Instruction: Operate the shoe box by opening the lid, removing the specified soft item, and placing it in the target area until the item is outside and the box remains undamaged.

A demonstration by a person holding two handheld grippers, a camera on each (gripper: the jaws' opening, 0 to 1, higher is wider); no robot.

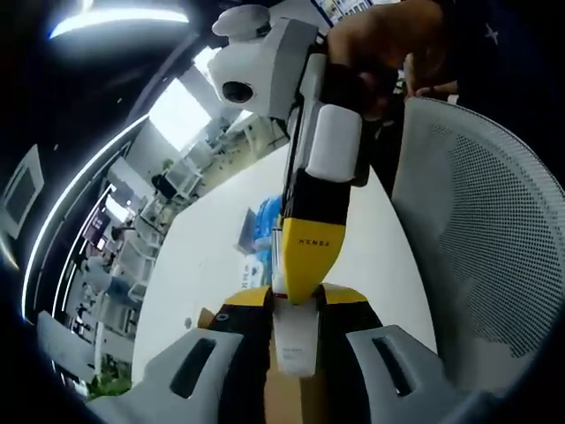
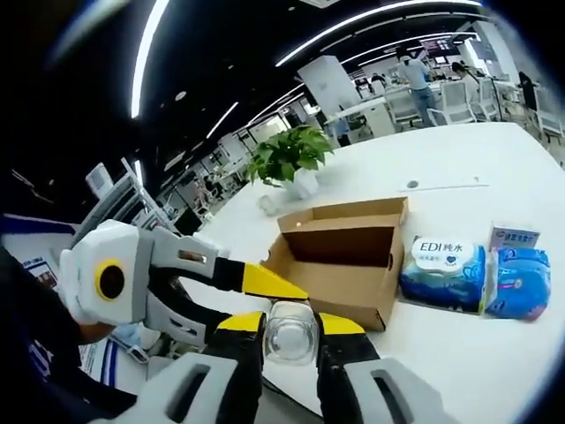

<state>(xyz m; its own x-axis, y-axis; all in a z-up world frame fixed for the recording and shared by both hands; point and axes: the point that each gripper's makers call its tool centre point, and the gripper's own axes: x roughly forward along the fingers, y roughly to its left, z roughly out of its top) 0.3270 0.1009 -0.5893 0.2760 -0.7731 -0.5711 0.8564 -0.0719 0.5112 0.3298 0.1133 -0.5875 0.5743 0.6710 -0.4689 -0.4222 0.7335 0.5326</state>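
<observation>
A big white bench (image 2: 459,168) stretches far back in the right gripper view. At its far edge stands a green leafy plant (image 2: 291,152) in a white pot. A thin flat strip (image 2: 441,185) lies on the bench top, farther back. More white tables and chairs (image 2: 424,102) stand far behind, and a person (image 2: 415,75) is there too. Long bright lights (image 2: 371,22) run across the dark ceiling. In the left gripper view, a white mesh chair (image 1: 485,221) stands just beside the bench on the right. Far back are desks (image 1: 132,256) and a bright window (image 1: 181,113).
</observation>
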